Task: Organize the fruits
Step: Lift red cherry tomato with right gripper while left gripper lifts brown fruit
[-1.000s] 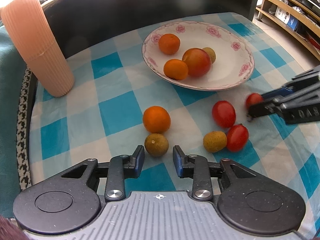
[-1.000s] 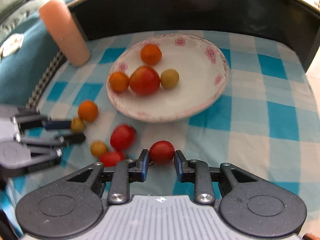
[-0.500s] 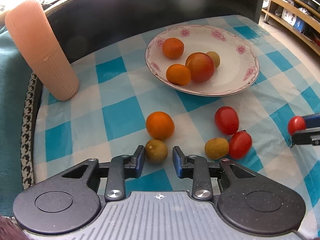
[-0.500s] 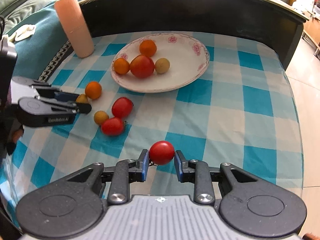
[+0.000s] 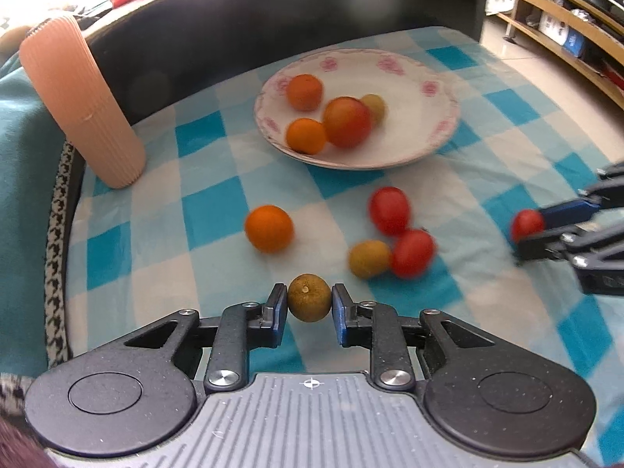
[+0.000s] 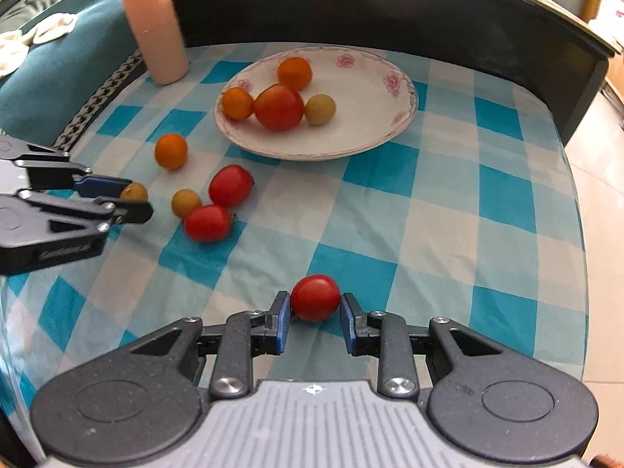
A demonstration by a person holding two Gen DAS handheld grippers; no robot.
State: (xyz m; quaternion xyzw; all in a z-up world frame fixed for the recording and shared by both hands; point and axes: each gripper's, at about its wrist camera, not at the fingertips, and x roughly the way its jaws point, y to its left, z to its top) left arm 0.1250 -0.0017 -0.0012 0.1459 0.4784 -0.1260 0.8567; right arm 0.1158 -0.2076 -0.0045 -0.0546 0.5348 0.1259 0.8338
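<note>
Fingers (image 5: 279, 304) of each gripper clamp fruit: left a longan (image 5: 309, 298), right a tomato (image 6: 315, 298) (both centred).

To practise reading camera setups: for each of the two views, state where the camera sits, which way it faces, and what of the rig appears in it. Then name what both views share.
Left wrist: sits on the left gripper, looking forward along its fingers at the plate; shows its jaws closed on a brownish-green fruit.
Right wrist: sits on the right gripper, facing the plate from the other side; shows its jaws gripping a red tomato.
Shared: the plate, the loose fruit on the checked cloth, the pink cup, and each other's gripper.
</note>
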